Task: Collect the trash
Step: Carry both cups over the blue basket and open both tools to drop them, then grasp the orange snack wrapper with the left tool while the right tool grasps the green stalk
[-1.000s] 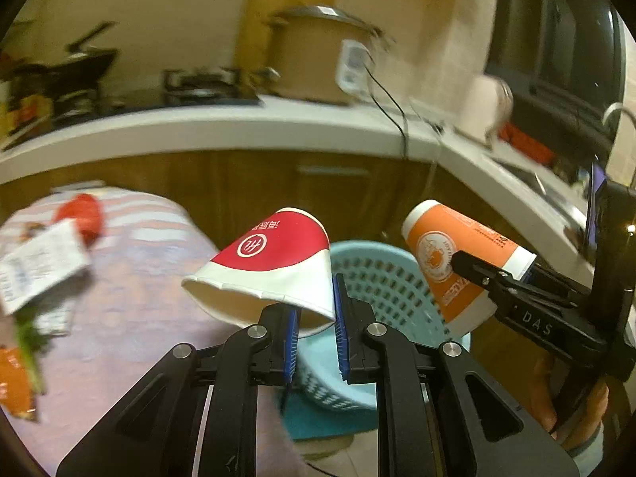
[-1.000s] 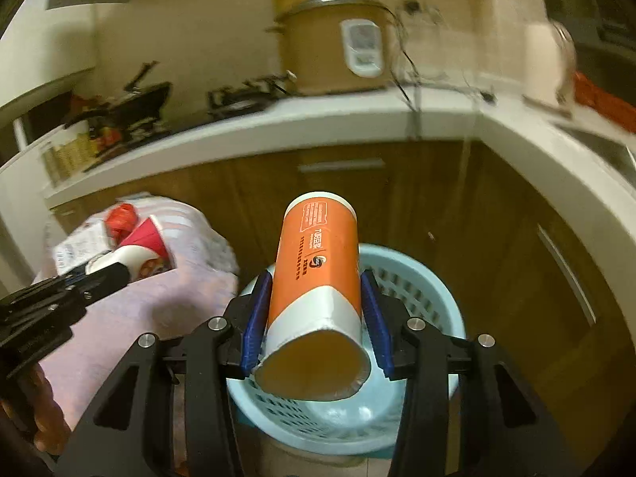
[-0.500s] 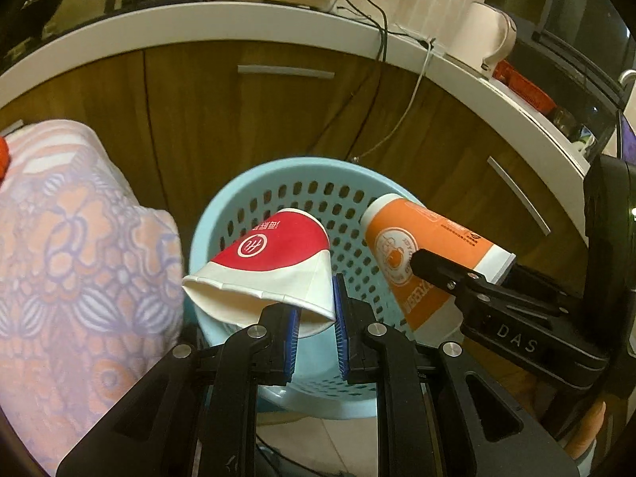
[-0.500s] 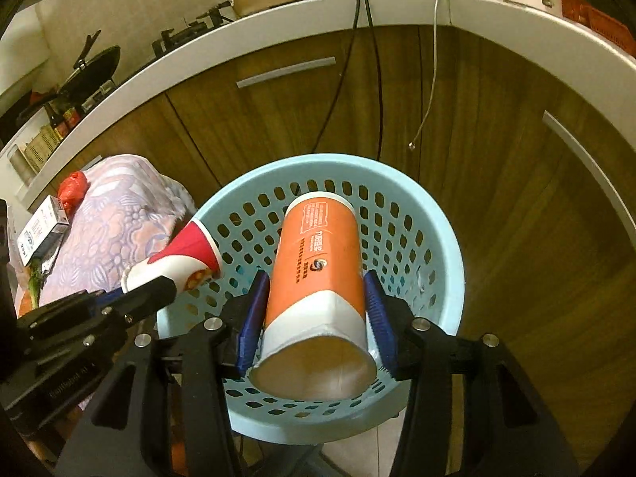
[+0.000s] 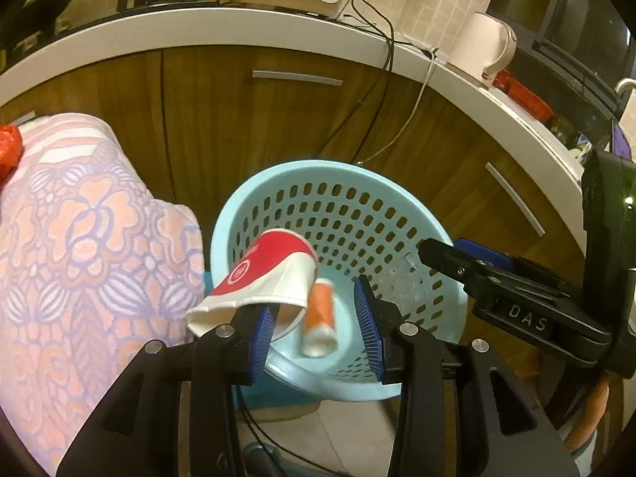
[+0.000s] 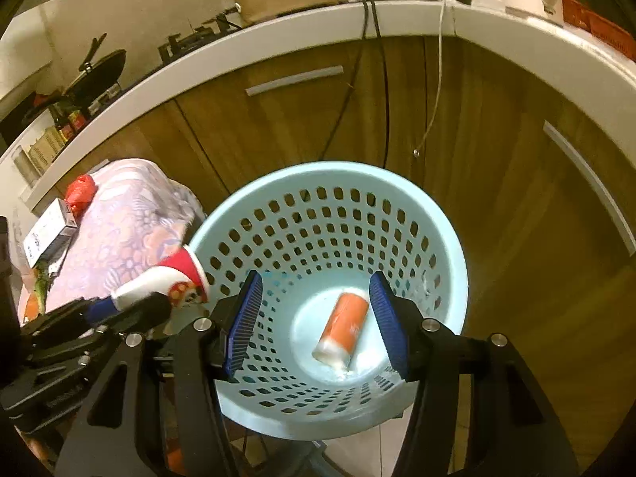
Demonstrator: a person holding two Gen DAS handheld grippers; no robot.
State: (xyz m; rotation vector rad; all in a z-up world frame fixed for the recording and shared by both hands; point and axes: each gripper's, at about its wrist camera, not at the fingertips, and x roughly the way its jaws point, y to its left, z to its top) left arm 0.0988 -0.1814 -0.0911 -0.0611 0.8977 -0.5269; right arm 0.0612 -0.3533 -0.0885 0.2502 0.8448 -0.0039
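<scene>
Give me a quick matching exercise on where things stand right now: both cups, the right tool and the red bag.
Things:
1. orange cup
2. red cup
3. right tool
4. red bag

States:
A. open and empty above the basket
B. on the patterned cloth
C. lying on the basket's floor
D. at the left tool, whose fingers are spread, over the basket's rim

Pairs: 1-C, 2-D, 3-A, 4-B
</scene>
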